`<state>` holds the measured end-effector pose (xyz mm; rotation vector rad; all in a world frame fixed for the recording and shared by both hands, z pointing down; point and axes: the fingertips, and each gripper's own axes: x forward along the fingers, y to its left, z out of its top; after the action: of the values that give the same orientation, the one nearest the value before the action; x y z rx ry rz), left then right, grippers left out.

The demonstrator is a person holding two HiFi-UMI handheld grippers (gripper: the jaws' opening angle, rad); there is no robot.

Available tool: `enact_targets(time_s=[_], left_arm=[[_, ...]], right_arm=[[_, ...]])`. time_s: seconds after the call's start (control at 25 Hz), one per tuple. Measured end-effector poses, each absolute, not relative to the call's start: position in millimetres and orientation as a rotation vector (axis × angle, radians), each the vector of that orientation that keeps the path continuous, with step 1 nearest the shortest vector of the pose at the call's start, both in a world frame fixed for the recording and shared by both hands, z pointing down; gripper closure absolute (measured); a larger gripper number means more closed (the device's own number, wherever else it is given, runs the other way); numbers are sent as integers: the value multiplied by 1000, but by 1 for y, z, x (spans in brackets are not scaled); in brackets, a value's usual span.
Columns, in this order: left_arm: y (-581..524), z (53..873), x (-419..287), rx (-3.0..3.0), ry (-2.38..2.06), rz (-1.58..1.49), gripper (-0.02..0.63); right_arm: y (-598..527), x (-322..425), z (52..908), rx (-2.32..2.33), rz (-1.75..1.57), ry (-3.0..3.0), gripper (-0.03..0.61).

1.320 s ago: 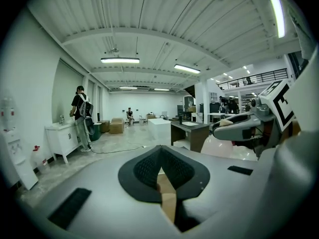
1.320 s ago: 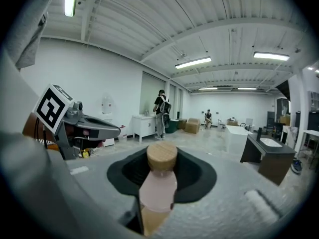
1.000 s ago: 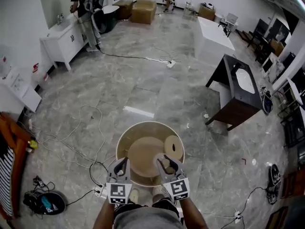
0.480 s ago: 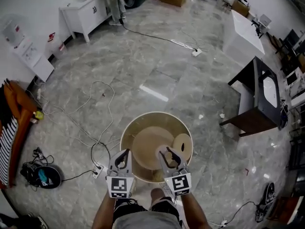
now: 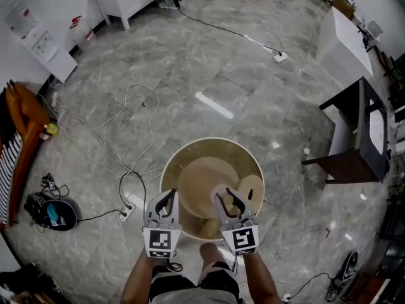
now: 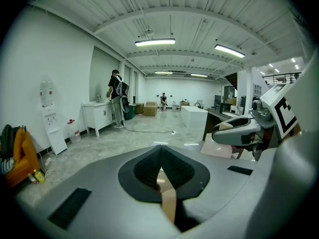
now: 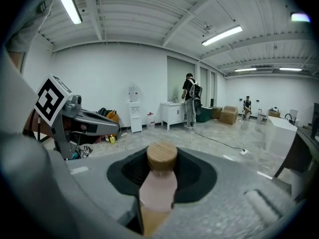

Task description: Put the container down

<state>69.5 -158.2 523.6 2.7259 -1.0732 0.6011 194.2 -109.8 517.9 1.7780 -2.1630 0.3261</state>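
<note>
A round tan container (image 5: pixel 212 151) with a wide disc and a smaller disc (image 5: pixel 253 189) inside hangs above the marble floor, in front of the person's legs. My left gripper (image 5: pixel 164 201) grips its near rim on the left. In the left gripper view the jaws (image 6: pixel 162 176) are shut on a thin tan edge (image 6: pixel 168 200). My right gripper (image 5: pixel 229 201) holds the near rim on the right. In the right gripper view the jaws (image 7: pixel 158 183) are closed on a pale pinkish piece (image 7: pixel 158 190) topped by a round wooden cap (image 7: pixel 162 156).
Loose cables (image 5: pixel 130 135) and a power strip (image 5: pixel 126 211) lie on the floor to the left. A dark wooden table (image 5: pixel 354 138) stands at the right, a white one (image 5: pixel 345 40) behind it. A black bag (image 5: pixel 50 213) lies at far left. A person (image 6: pixel 117 96) stands by a white cabinet.
The person has walked forward with the container, so the floor, cables and dark table have slid down in view. Both grips look unchanged.
</note>
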Motion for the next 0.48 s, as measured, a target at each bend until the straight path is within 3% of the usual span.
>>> enact_targets(time_s=[0.48], left_arm=[[-193, 622, 66, 2615, -1136, 649, 597]], right_arm=[[-158, 193, 625, 1687, 416, -2191, 454]])
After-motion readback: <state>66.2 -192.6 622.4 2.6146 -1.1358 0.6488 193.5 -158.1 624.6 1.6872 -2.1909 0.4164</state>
